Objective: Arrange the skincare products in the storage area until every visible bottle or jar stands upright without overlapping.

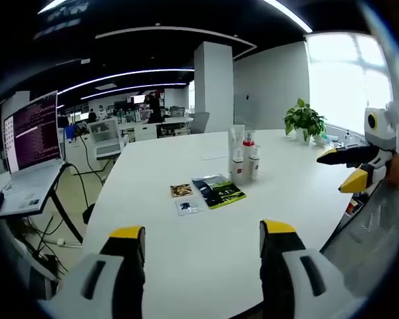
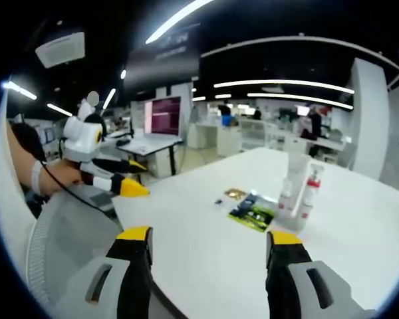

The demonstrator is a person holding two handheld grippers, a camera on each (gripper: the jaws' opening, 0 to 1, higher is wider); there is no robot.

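Several white skincare bottles stand upright in a tight cluster on the white table, one with a red cap and a taller tube behind. The same bottles appear right of centre in the right gripper view. My left gripper is open, well short of the bottles, with nothing between its yellow-tipped jaws. My right gripper is open too, also empty, hovering over the table edge. The right gripper enters the left gripper view from the right; the left gripper enters the right gripper view from the left.
A green-and-black booklet and two small packets lie in front of the bottles. A potted plant stands at the far edge. A laptop on a stand is at the left. A mesh chair back sits by the table.
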